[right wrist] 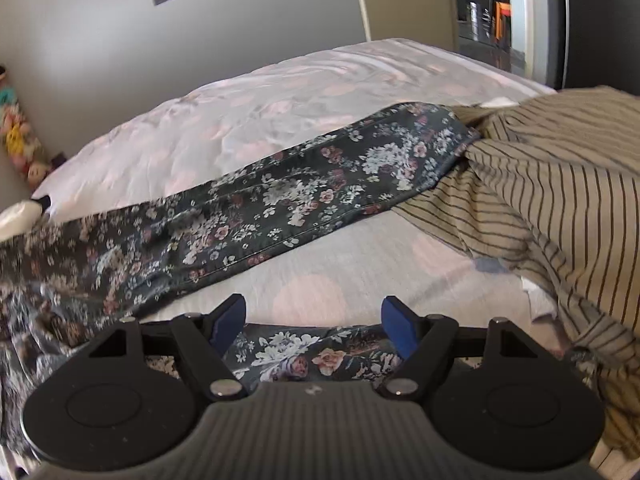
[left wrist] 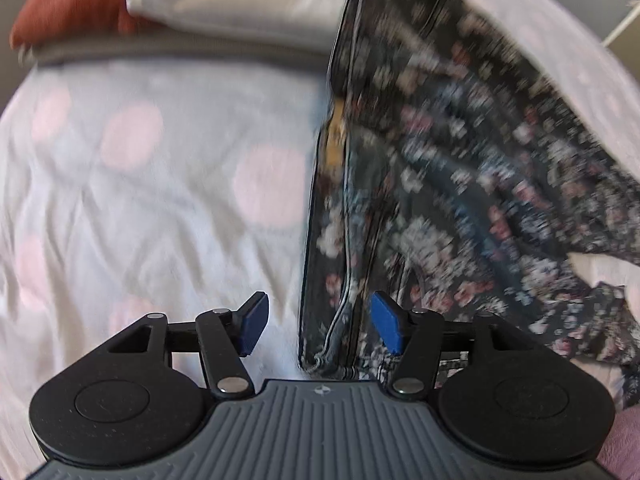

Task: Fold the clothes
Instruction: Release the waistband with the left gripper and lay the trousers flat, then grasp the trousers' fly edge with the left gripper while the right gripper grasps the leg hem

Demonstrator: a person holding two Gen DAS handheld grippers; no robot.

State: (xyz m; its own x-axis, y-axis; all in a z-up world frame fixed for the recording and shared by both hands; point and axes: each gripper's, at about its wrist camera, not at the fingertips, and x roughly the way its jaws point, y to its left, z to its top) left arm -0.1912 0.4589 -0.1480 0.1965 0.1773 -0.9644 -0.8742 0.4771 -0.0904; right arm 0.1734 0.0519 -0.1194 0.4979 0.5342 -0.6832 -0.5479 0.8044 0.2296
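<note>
Both my jaws stand apart, gripping nothing. The floral trousers (right wrist: 304, 188) lie stretched across the bed (right wrist: 280, 92), one leg end running under the striped shirt (right wrist: 560, 200) near the right edge. If my right gripper (right wrist: 312, 324) lifts the hem beneath it, that shirt may drag along. My left gripper (left wrist: 316, 324) hovers over a seam edge; pillows (left wrist: 240, 4) crowd the far edge.

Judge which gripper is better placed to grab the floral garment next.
Left, probably. The open left gripper has the floral garment's seamed edge between its fingers. The open right gripper frames mostly bare bedsheet.
</note>
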